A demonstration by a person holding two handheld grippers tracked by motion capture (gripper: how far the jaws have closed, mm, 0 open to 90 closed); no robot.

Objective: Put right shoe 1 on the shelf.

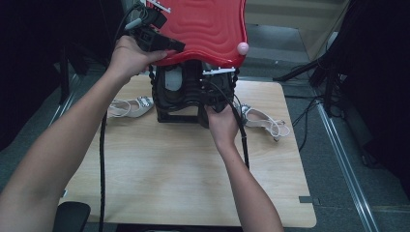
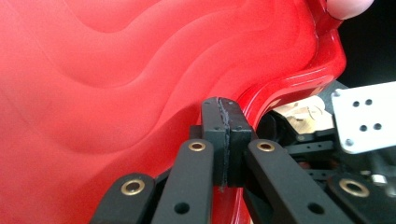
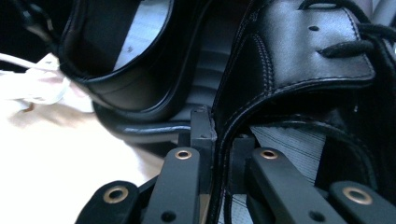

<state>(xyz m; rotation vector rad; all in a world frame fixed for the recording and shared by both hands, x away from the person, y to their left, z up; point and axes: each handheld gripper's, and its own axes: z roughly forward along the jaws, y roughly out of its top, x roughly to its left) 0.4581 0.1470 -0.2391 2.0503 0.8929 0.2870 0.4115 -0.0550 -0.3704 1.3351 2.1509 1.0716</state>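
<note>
The left tongs (image 1: pixel 162 41) are clenched on the rim of a glossy red tray (image 1: pixel 208 29) with a rippled surface, held up above the far edge of the tabletop (image 1: pixel 183 179). The right tongs (image 3: pixel 212 135) pinch the collar of a black leather lace-up shoe (image 3: pixel 299 70) beneath it.

Near tabletop (image 1: pixel 183 179) free; sandals (image 1: pixel 129 107) flanking black shoes (image 1: pixel 181 89).

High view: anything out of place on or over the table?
Yes. The red lid is held tilted up over the black shoes by the left gripper, and two pale sandals lie apart, one on each side of the rack.
</note>
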